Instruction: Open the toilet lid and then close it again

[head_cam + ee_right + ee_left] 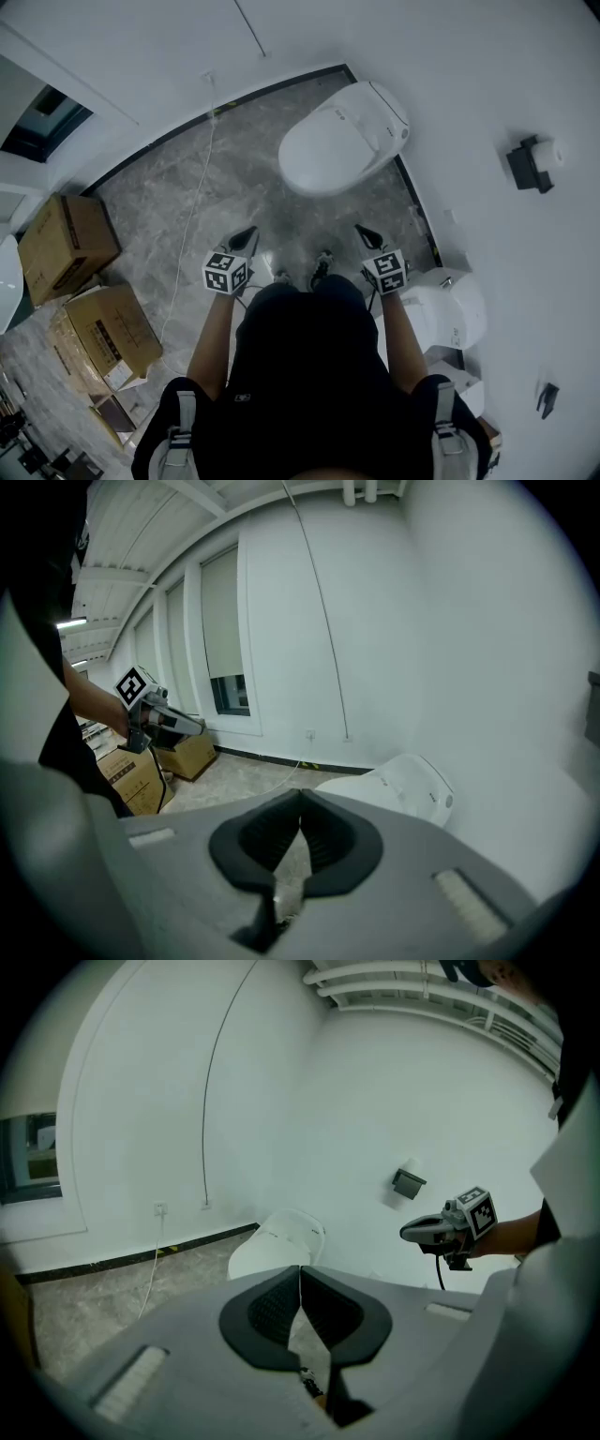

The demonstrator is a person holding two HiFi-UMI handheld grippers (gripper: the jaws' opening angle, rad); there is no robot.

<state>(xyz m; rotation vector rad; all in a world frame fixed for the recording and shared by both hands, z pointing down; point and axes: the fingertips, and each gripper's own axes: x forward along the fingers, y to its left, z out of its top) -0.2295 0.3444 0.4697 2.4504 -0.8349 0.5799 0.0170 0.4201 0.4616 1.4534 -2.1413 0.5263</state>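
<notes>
We hold left gripper (246, 238) and right gripper (367, 234) at frame centre, jaws together, empty; the closed toilet lid (333, 141) lies upper right. Shut jaws may slip off its smooth edge.

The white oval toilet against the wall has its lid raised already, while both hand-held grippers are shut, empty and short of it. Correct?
No, one thing is off: the white oval toilet has its lid down, not raised; the head view shows its smooth closed top. The left gripper and right gripper are indeed shut, empty and short of it.
</notes>
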